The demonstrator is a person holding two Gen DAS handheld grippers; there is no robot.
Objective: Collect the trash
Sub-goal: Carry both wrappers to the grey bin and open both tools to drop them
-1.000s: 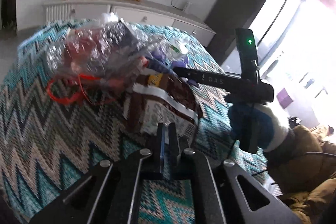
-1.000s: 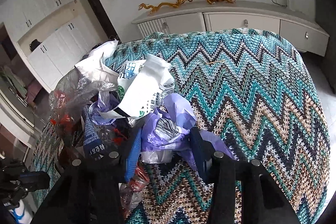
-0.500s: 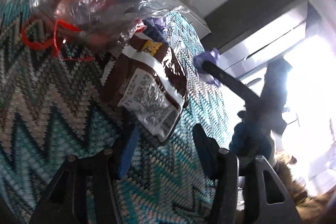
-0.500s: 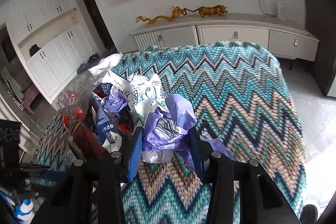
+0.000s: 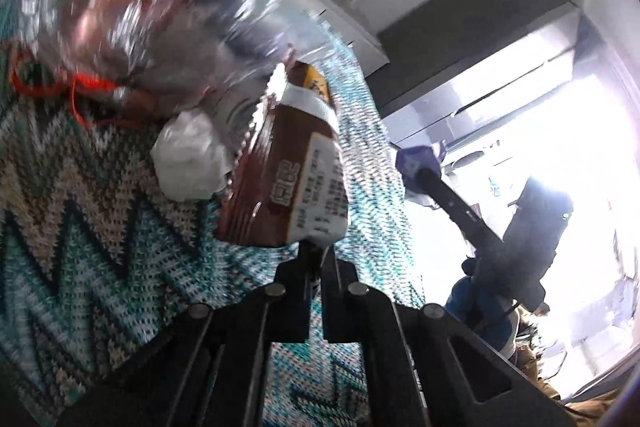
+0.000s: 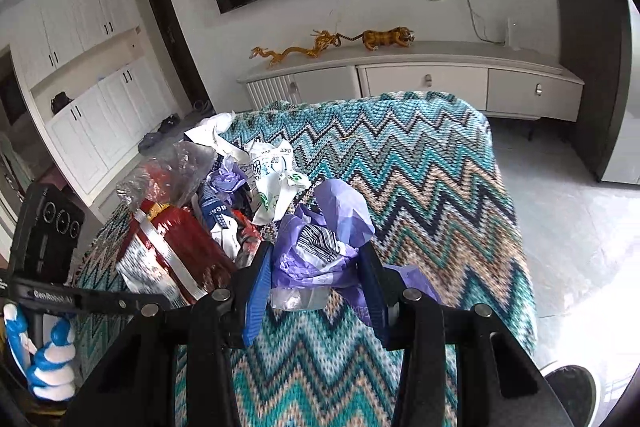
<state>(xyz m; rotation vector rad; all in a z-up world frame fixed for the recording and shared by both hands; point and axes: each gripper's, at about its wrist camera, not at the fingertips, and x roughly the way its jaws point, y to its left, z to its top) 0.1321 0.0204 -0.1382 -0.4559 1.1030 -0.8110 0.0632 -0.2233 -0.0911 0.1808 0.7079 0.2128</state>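
Left tongs (image 5: 316,255) pinching brown wrapper (image 5: 288,179), right tongs (image 6: 316,267) clasping purple bag (image 6: 320,247)

We pinch with our left gripper (image 5: 314,251) nearly closed, while our right gripper (image 6: 316,271) clasps wider.

The left wrist camera sits low, just behind its own fingers (image 5: 316,259), tilted, close to the zigzag blanket (image 5: 80,227) and facing across it toward the bright window side; the brown wrapper (image 5: 288,179) fills its near centre, blurred; the right wrist camera looks from higher, down along its fingers (image 6: 256,279) and across the blanket (image 6: 420,179) toward the white sideboard (image 6: 420,79) and dark screen; both views share the trash heap, the brown wrapper (image 6: 172,255) and the blanket; each view also catches the other gripper, the right gripper (image 5: 424,167) at the left camera's right, the left gripper (image 6: 172,303) at the right camera's left edge.
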